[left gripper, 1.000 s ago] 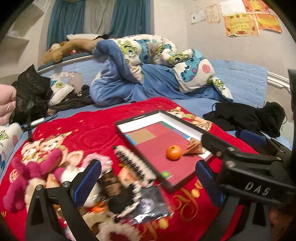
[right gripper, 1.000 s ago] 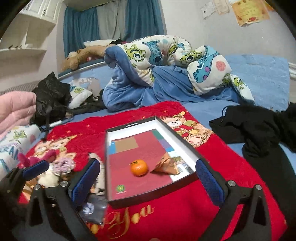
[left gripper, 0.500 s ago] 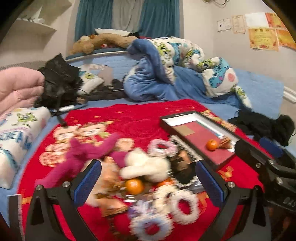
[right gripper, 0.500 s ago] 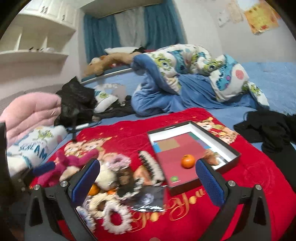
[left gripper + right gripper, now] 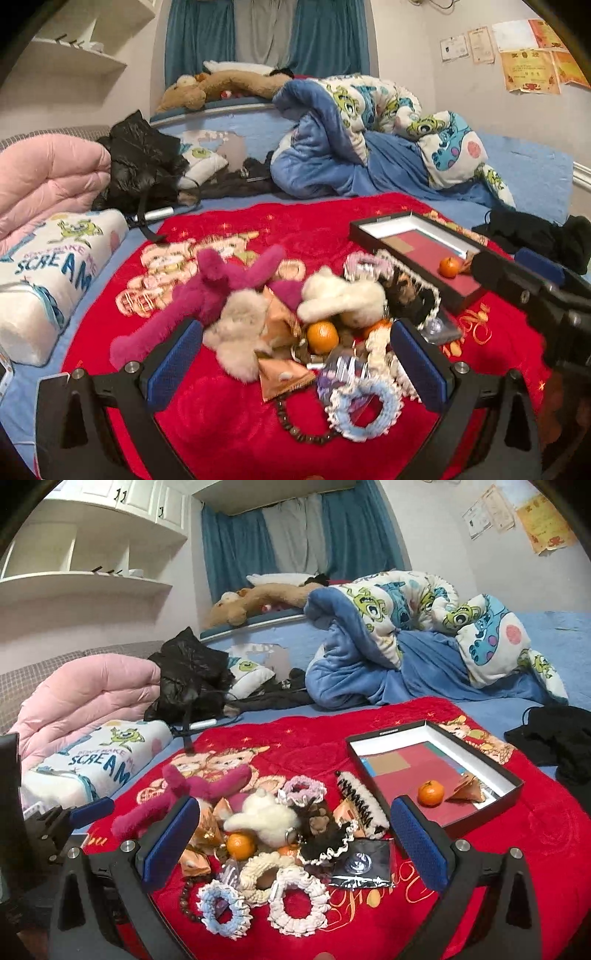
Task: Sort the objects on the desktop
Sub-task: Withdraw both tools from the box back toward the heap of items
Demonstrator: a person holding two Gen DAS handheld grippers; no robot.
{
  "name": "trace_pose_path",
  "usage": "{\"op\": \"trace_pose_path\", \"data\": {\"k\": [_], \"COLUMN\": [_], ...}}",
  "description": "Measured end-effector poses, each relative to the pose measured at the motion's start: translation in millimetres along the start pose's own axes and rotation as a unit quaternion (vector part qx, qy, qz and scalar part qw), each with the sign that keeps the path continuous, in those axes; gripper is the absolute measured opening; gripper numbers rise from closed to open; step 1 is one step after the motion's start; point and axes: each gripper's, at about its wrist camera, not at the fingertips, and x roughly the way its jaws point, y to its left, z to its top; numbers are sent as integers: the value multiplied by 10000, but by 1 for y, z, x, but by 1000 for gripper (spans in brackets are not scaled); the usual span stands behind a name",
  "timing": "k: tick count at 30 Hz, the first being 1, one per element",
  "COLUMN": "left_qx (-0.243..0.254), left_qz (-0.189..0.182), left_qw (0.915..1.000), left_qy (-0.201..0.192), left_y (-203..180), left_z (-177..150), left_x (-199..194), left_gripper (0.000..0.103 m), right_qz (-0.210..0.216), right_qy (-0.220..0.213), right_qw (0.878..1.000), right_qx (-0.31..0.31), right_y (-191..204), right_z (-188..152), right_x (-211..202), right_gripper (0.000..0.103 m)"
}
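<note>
Scrunchies [image 5: 295, 899] and the loose orange [image 5: 322, 336] lie heaped on the red blanket [image 5: 229, 432] just ahead of both wide-open, empty tools; the left hand-held gripper [image 5: 297, 363] frames the orange closest, the right hand-held gripper [image 5: 291, 843] hovers alongside, and the black box [image 5: 513, 784] waits farther right.

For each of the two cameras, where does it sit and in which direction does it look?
Left wrist: on the left gripper, low over the red blanket, facing the pile of toys; the right gripper shows at its right edge.
Right wrist: on the right gripper, facing the scrunchies; the left gripper shows at its left edge.
Shared: the black box with a tangerine inside, and the magenta plush.
</note>
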Motion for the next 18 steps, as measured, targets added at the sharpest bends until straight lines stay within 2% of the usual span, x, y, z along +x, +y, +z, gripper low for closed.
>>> {"op": "trace_pose_path", "data": {"k": [5,9,18], "left_qx": [-125,-3,316], "left_qz": [-177,-361,-639], "left_qw": [9996,9989,9955], "left_qy": [200,306,619], "left_y": [2,-6,-29], "left_z": [-16,-27,-47], "left_x": [13,23,37], "left_gripper": [102,102,102], "right_qz": [-91,-175,-269], "right_qy": [-21,82,748], "right_qw": [9999,9993,9953], "right_qx": [97,332,559], "right_y": [-8,-24,-43], "right_z": [-10,-21,-41], "right_x": [7,15,41], "right_gripper": [103,103,103]}}
